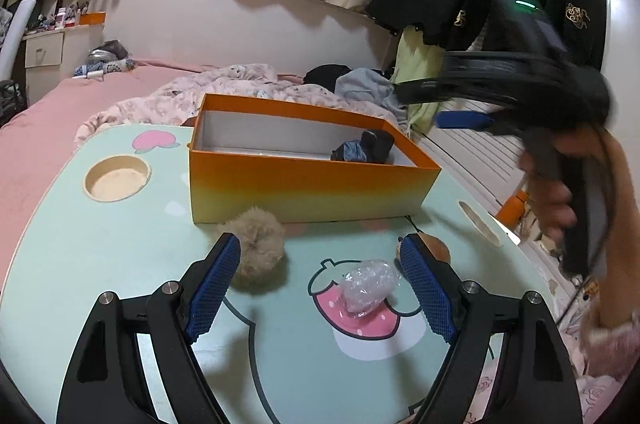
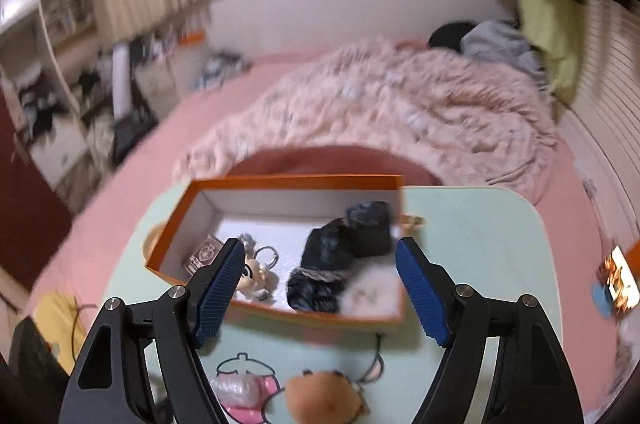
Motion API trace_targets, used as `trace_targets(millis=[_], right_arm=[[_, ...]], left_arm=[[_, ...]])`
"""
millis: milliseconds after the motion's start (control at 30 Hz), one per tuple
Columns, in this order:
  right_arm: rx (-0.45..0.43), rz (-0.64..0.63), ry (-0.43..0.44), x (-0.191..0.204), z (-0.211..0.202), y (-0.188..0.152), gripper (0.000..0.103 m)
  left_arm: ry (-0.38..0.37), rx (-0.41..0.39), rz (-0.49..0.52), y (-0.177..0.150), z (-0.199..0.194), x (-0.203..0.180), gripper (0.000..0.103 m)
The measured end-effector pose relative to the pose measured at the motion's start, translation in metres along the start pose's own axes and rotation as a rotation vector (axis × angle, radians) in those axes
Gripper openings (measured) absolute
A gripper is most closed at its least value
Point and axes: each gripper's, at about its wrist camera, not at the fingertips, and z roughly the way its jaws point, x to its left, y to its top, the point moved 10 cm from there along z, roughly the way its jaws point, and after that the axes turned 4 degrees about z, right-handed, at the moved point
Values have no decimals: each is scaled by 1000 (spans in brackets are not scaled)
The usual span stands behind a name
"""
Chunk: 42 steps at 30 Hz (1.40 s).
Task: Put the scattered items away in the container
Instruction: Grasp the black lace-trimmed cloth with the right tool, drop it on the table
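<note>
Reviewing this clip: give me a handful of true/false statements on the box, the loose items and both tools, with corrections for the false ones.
1. The orange box already holds dark bundled cloth. True.
2. The left tool is clamped on the fluffy pom-pom. False: it is open, and the pom-pom lies on the table beside its left finger.
3. A crumpled clear plastic wrap lies on the table outside the box. True.
4. The right tool carries a keychain. False: it is open and empty above the box.
5. The box is lidded. False: its top is open.
</note>
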Motion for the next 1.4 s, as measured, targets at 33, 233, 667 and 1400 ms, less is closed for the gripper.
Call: trace_targets(millis=[33,233,667,1400], right_arm=[[48,-1,-11,2,13,0,66],[244,18,-116,-9,78,-17,55],[161,-38,-102,-9,69,-5,23],[27,103,57,-44,-1,-112,32]], left_arm=[[-1,-2,-5,0,0,1,82],[-12,-2,-37,-2,-1,6,82],[-11,-12,-66,-1,-2,13,82],[9,19,-33,-5,4,6,82]])
